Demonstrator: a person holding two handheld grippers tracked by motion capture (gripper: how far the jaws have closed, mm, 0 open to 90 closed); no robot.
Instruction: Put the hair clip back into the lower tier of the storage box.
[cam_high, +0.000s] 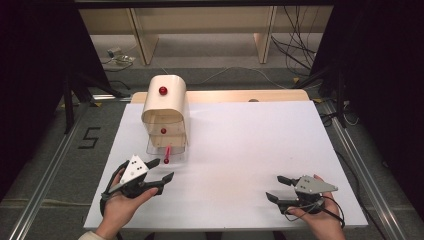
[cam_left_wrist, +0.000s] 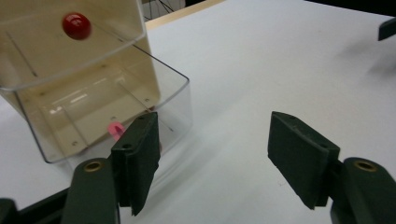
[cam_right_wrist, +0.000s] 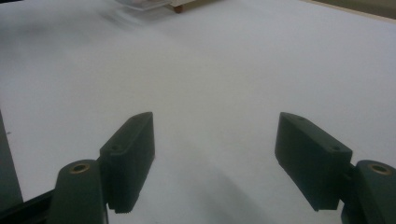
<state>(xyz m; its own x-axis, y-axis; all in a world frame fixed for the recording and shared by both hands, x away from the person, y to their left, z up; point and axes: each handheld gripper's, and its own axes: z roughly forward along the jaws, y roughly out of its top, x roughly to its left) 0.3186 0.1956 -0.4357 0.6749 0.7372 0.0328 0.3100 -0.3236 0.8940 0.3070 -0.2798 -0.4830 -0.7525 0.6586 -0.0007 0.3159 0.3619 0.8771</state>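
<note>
A cream cabinet (cam_high: 165, 107) with a rounded top and red knobs (cam_high: 163, 90) stands at the back left of the white board (cam_high: 250, 145). Its clear bottom drawer (cam_high: 172, 145) (cam_left_wrist: 177, 93) is pulled out. At the drawer's front sits a pink stick (cam_high: 168, 152) (cam_left_wrist: 115, 129) with a red ball end; I cannot tell if it lies inside. My left gripper (cam_high: 162, 169) (cam_left_wrist: 212, 158) is open just in front of the drawer, nothing between its fingers. My right gripper (cam_high: 275, 187) (cam_right_wrist: 215, 158) is open and empty over bare board at the front right.
The upper drawer's red knob (cam_left_wrist: 77, 25) shows above the clear drawer. A wooden strip (cam_high: 225, 96) runs along the board's far edge. Metal rails (cam_high: 45, 165) flank the table; cables and shelf legs lie on the floor behind.
</note>
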